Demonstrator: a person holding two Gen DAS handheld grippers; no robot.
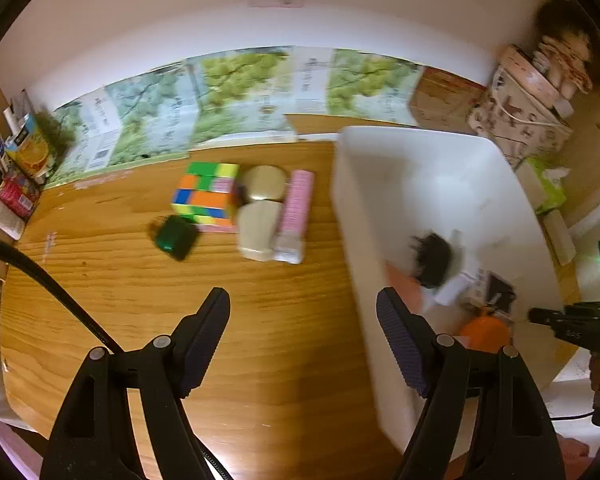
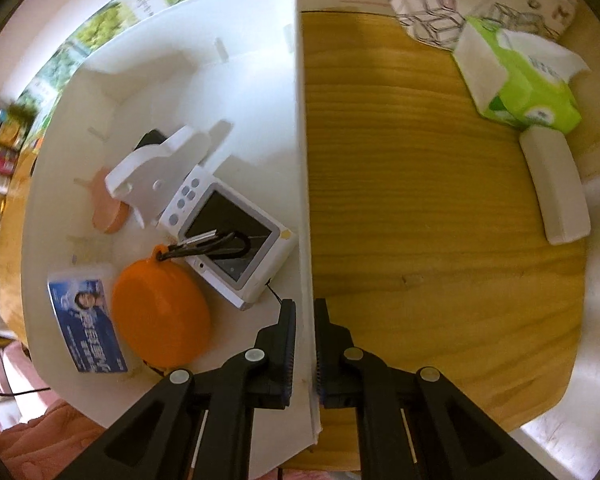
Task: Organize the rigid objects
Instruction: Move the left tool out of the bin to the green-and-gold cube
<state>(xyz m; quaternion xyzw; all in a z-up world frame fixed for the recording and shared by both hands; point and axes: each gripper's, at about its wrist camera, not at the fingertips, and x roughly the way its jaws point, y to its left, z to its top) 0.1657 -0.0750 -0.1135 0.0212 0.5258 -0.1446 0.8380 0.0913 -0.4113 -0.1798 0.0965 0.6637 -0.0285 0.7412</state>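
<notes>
On the wooden table [image 1: 260, 320] lie a colourful puzzle cube [image 1: 206, 196], a dark green block [image 1: 176, 237], a beige case [image 1: 262, 208] and a pink-and-white item [image 1: 296, 212]. My left gripper [image 1: 304, 316] hangs open and empty above the table, in front of them. To the right stands a white bin [image 1: 360, 208]. My right gripper [image 2: 305, 316] is shut on the white bin's right wall [image 2: 302, 160]. In the bin lie an orange round case [image 2: 160, 316], a white device with a dark screen [image 2: 232, 236], a white plastic piece [image 2: 156, 172] and a blue card [image 2: 86, 316].
Printed cartons [image 1: 236, 96] line the wall behind the table. Packets and a bottle [image 1: 16, 184] crowd the far left corner. A green tissue pack [image 2: 520, 80] and a white case [image 2: 556, 188] lie on the table right of the bin. A black cable [image 1: 60, 292] crosses at left.
</notes>
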